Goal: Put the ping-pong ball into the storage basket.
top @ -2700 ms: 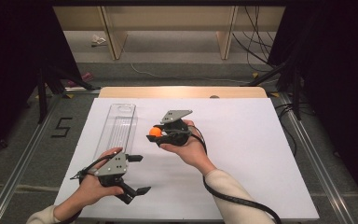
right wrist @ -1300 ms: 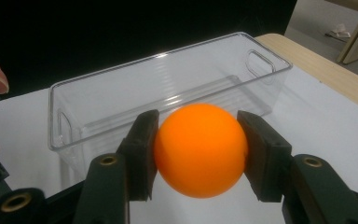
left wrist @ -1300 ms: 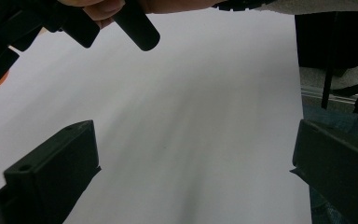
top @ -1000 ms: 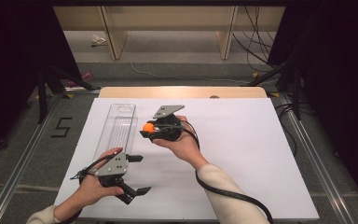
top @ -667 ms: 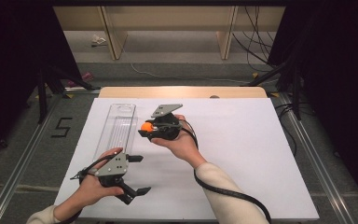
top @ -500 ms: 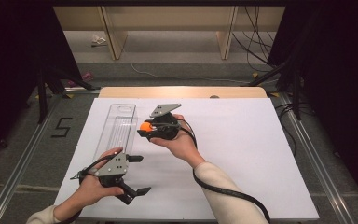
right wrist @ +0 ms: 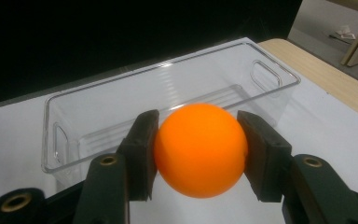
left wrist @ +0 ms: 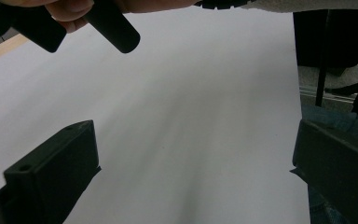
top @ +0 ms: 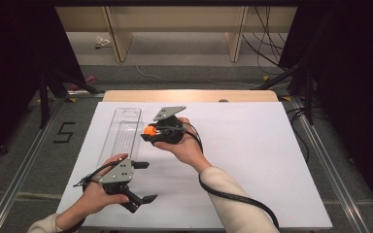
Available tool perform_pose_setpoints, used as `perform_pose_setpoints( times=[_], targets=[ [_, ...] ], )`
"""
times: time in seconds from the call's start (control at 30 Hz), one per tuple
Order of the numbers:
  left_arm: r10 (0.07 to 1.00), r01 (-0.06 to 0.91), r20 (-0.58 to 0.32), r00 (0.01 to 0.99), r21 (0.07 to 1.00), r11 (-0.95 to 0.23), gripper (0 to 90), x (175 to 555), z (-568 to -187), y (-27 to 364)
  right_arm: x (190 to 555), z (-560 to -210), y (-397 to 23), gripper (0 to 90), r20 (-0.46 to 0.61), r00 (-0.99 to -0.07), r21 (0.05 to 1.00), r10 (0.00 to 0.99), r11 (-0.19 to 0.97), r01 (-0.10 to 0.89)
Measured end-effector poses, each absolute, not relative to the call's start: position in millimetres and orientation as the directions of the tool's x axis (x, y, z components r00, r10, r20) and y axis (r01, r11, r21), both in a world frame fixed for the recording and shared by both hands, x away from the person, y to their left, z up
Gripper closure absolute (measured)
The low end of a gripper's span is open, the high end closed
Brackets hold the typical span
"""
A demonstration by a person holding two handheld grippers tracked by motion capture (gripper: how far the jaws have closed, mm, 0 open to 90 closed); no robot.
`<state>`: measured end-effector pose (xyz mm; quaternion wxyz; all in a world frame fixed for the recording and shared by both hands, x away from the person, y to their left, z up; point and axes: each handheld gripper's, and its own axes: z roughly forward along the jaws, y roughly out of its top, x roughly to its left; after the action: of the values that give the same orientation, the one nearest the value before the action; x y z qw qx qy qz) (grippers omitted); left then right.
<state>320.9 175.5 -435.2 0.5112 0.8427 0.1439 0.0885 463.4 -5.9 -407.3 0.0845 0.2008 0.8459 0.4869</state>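
Note:
An orange ball (right wrist: 199, 149) is pinched between the pads of my right gripper (right wrist: 198, 154). In the high view that right gripper (top: 149, 132) hovers with the ball (top: 150, 130) at the right wall of a long clear plastic bin (top: 120, 135), pointing left toward it. The bin (right wrist: 168, 102) looks empty in the right gripper view. My left gripper (top: 145, 182) rests on the white table near the front edge, below the bin's near end, jaws spread wide with nothing between them. In the left gripper view its jaws (left wrist: 191, 177) frame bare white table.
A white sheet (top: 252, 160) covers the table, with a wooden strip (top: 189, 95) along the far edge. Metal rails run down both sides of the table. A black cable (top: 233, 196) trails from the right gripper along the sleeve. Dark curtains flank the table.
The right gripper has carried the orange ball leftward, closer to the clear bin's right wall. The left gripper has stayed where it was.

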Motion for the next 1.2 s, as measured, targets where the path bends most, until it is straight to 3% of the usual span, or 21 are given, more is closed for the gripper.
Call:
perform_pose_setpoints(
  times=[1.2],
  targets=[
    [0.327, 0.151, 0.000, 0.945, 0.886, -0.438, 0.0, 321, -435, 175, 472, -401, 15, 51.6, 0.047, -0.915, 0.853, 0.401, 0.460, 0.246]
  ],
)
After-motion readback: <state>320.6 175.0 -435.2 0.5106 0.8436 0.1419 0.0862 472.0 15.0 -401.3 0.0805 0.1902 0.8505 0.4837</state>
